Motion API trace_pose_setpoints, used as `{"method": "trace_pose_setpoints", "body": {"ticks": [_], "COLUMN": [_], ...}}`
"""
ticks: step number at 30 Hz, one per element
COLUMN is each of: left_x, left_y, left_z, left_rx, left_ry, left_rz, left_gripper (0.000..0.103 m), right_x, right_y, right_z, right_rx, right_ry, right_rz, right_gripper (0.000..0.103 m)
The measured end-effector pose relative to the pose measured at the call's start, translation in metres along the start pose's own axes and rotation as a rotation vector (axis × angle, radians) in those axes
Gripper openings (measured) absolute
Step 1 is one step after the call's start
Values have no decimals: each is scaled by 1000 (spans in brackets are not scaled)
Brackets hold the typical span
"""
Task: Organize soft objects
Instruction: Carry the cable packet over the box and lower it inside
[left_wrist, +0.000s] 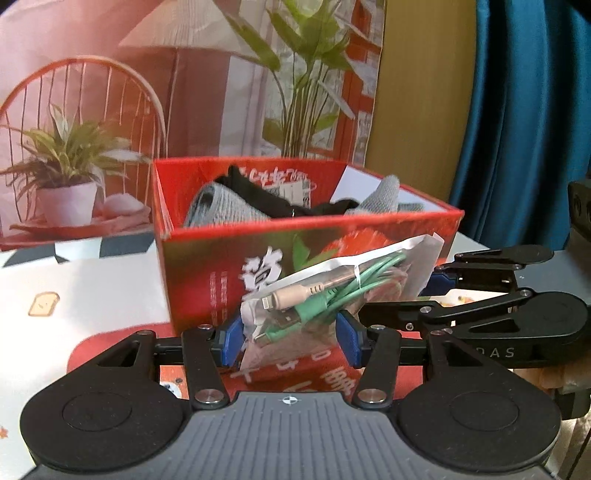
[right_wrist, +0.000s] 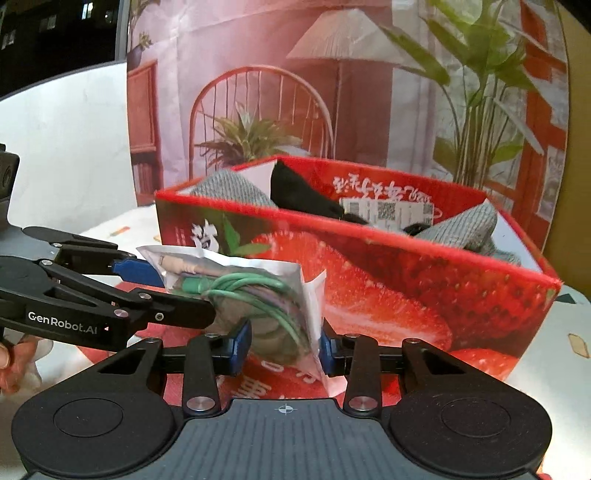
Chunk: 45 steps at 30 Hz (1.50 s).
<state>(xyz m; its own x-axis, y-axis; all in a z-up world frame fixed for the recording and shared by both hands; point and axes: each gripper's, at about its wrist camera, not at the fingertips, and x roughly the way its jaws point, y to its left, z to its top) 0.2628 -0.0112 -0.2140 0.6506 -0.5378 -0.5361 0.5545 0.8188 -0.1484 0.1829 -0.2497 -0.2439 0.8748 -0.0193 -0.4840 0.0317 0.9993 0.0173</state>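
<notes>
A clear plastic bag (left_wrist: 332, 291) (right_wrist: 258, 291) with a coiled green cable and a beige plug inside hangs in front of the red strawberry box (left_wrist: 310, 218) (right_wrist: 406, 240). My left gripper (left_wrist: 290, 341) (right_wrist: 181, 291) has its blue pads pressed on the bag's lower end. My right gripper (right_wrist: 284, 347) (left_wrist: 402, 295) is closed on the bag's other end, so both hold it above the table. Grey knit cloth (left_wrist: 221, 210) (right_wrist: 229, 188) and black cloth (left_wrist: 280, 199) (right_wrist: 299, 195) lie inside the box.
A printed backdrop of a chair, lamp and plants (left_wrist: 110, 110) stands right behind the box. A blue curtain (left_wrist: 517, 110) hangs at the right. The tablecloth (left_wrist: 92, 288) is white with a red mat under the box. A person's hand (right_wrist: 11, 362) shows at the left edge.
</notes>
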Motion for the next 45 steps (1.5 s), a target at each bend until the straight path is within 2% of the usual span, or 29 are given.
{"method": "trace_pose_setpoints", "body": {"ticks": [16,28,36,41,45], "left_x": [-48,-62,-54,-38,-23], "left_y": [-24,-27,-22,-15,-6], "left_z": [33,57,69,76,80], "left_rx": [16,1,-17,-12,-61], "left_ry": [-118,-199,-197,-159,-129], "left_rz": [29,29,27,12,-10], "left_gripper": [56,56,56,56,56], "right_x": [-50,-67,-62,-50,-39], "right_y": [7,3,-2,-10,-16], "right_z": [40,76,98,108,110], "right_rx": [8,30,9,21,15], "right_ry": [-99,-152,-146,-114,-82], "right_rz": [-7,-2,-4,-11,-21], "right_gripper": [35,35,35,35,35]}}
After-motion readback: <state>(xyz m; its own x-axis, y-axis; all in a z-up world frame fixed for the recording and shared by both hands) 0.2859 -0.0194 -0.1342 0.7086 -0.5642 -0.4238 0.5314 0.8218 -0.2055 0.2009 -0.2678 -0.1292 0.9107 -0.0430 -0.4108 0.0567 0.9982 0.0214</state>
